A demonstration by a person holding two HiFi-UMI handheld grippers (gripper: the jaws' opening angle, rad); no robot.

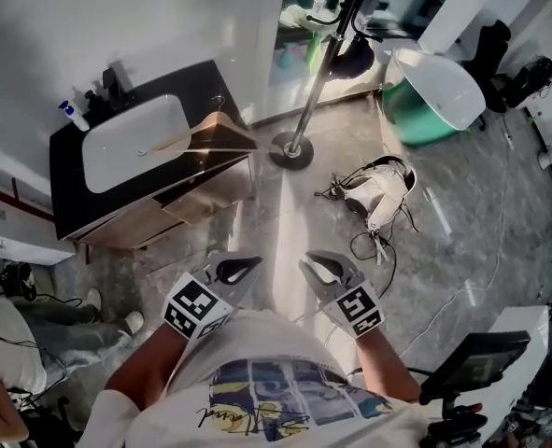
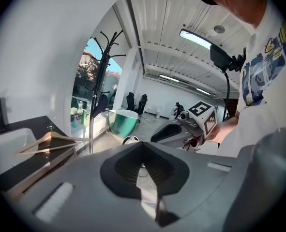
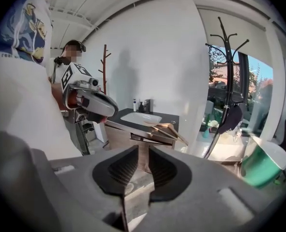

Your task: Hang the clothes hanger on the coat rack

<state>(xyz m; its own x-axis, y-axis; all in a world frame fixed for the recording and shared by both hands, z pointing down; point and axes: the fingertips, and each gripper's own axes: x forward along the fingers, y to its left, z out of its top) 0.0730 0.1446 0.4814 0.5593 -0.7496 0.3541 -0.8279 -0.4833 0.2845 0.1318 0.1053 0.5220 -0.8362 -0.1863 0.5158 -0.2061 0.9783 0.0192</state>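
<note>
On black vanity, hanger; coat rack nearby.

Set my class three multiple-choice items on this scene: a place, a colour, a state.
1. The wooden clothes hanger lies: A on the black vanity counter beside the white basin; B on the floor; C on the coat rack.
2. The round tub's outside is: A red; B green; C yellow.
3. The right gripper's jaws are: A clamping the hanger; B slightly apart, empty; C clamping a bottle.
A: it rests on the counter. B: its wall is green. B: a bare gap separates them.
</note>
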